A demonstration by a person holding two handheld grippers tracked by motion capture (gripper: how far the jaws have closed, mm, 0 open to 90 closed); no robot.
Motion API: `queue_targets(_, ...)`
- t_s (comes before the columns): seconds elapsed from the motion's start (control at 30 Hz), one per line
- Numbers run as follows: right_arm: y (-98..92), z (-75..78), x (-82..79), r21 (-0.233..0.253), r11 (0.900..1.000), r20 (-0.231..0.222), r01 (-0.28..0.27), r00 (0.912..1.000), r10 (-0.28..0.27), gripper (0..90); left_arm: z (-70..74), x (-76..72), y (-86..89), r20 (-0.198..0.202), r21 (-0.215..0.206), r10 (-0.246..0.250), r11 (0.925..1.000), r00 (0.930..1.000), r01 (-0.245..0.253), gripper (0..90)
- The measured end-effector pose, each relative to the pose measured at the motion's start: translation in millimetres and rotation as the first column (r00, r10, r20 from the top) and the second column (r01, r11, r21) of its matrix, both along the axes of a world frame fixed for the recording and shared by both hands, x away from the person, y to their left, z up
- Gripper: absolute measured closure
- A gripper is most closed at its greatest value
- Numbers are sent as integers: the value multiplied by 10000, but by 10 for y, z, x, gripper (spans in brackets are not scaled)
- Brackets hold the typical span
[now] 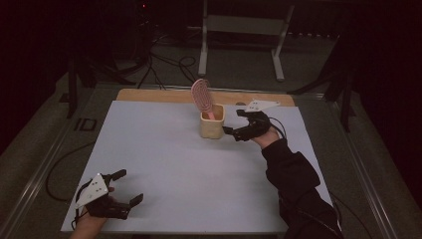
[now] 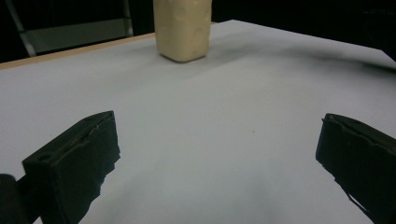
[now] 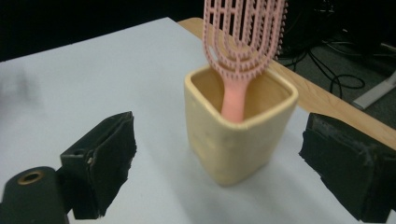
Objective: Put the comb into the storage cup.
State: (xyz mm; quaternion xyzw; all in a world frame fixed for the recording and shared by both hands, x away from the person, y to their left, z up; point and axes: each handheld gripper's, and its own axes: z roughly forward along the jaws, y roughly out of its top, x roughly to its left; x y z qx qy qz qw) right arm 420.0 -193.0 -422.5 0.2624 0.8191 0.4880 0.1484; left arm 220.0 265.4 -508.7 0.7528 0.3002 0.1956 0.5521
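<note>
A pink vented hairbrush [image 1: 202, 96] [image 3: 243, 37] stands handle-down in a cream square cup [image 1: 212, 124] [image 3: 239, 135] at the far middle of the white table sheet. My right gripper [image 1: 235, 122] [image 3: 219, 163] is open just right of the cup, its jaws spread wider than the cup and apart from it. My left gripper [image 1: 128, 187] [image 2: 219, 158] is open near the table's front left corner, with nothing between its jaws. The cup [image 2: 182, 29] shows far ahead in the left gripper view.
The white sheet [image 1: 189, 169] covers a wooden table whose bare edge [image 1: 149, 95] shows at the back. Beyond it are a metal frame [image 1: 244, 30] and cables [image 1: 164, 64] on the floor. A dark sleeve [image 1: 293, 184] reaches in from the front right.
</note>
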Motion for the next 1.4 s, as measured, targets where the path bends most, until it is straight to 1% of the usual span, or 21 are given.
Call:
queue_targets(0.07,-52,-29,-42,-107,9999,9,45,10000,-45,96,1,-2,2,10,17,-10,10000,10000,10,0)
queue_targets(0.17,-144,-88,-104,-136,9998,-12,151,9999,-151,96,3,-3,3,13,-20,-7,10000,10000,7,0)
queue_targets(0.33,-301,-207,-215,-138,9996,-248,249,9994,-252,96,3,-3,0,13,-8,-34,10000,10000,34,0)
queue_targets(0.43,-382,-281,-274,-86,9991,-351,419,9985,-421,96,4,-4,-1,17,-23,-27,10000,10000,27,0)
queue_targets(0.5,-406,-309,-290,-142,9989,-285,439,9986,-442,96,4,-5,0,15,-19,-23,10000,10000,23,0)
queue_targets(0.53,-425,-334,-313,-179,9985,-295,508,9982,-513,96,5,-5,3,16,-26,-20,10000,10000,20,0)
queue_targets(0.57,-465,-380,-350,-321,9981,-297,525,9981,-534,96,5,-5,4,17,-36,-17,10000,10000,17,0)
queue_targets(0.6,-485,-398,-372,-330,9978,-275,569,9979,-579,96,5,-2,4,14,-29,-18,10000,10000,18,0)
queue_targets(0.67,-532,-423,-415,-191,9979,-370,619,9974,-625,96,3,0,1,15,-36,-25,10000,10000,25,0)
queue_targets(0.73,-555,-436,-435,-99,9978,-358,652,9972,-655,95,3,0,-1,17,-35,-29,10000,10000,29,0)
queue_targets(0.77,-584,-465,-482,4,9978,-366,662,9971,-662,96,3,-1,-1,18,-28,-28,10000,10000,28,0)
queue_targets(0.87,-609,-519,-562,188,9973,-484,703,9964,-693,96,7,-5,2,31,-29,-5,10000,10000,5,0)
queue_targets(0.93,-616,-559,-620,33,9978,-505,662,9965,-659,95,4,-3,0,18,-41,-24,10000,10000,24,0)
queue_targets(0.97,-621,-581,-649,-36,9980,-430,625,9971,-626,96,3,-2,-2,13,-33,-38,10000,10000,38,0)
queue_targets(1.03,-629,-623,-705,-76,9982,-484,592,9971,-595,95,3,-1,-4,13,-4,-48,10000,10000,48,0)
queue_targets(1.07,-635,-641,-729,-118,9982,-428,590,9973,-594,95,3,-1,-4,12,-6,-47,10000,10000,47,0)
queue_targets(1.1,-643,-655,-755,-101,9982,-406,598,9974,-601,95,4,-2,-3,18,-19,-37,10000,10000,37,0)
queue_targets(1.17,-661,-676,-810,95,9980,-548,618,9966,-612,95,6,-5,1,24,-27,-19,10000,10000,19,0)
queue_targets(1.23,-670,-699,-870,79,9978,-475,663,9967,-658,95,8,-7,3,47,-24,4,10000,10000,-4,0)
queue_targets(1.37,-690,-721,-985,-142,9979,-367,633,9973,-638,95,10,-8,5,57,-16,-2,10000,10000,2,0)
queue_targets(1.4,-699,-721,-1008,-107,9978,-381,651,9971,-654,95,9,-8,4,50,-10,-7,10000,10000,7,0)
